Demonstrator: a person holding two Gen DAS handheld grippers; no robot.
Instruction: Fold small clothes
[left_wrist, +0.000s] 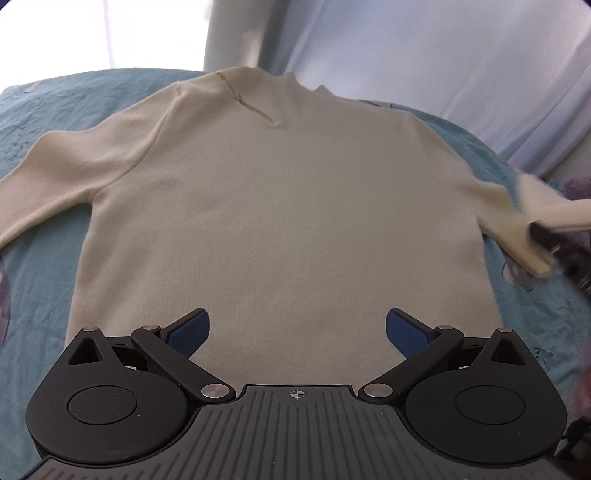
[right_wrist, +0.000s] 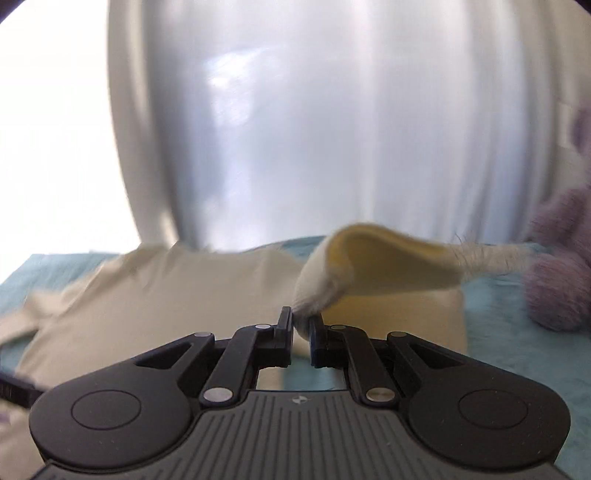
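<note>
A cream sweater (left_wrist: 280, 206) is spread flat on a blue bedspread (left_wrist: 40, 122), filling the middle of the frame. Its sleeve cuff (right_wrist: 325, 291) is pinched in the right claw (right_wrist: 302, 325) and lifted. The left claw (left_wrist: 297, 328) is wide apart, holding nothing. The sleeve fold is likely underway; next, the cuff probably needs carrying across the chest.

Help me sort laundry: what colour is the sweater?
Cream sweater, clearest in the left wrist view.
</note>
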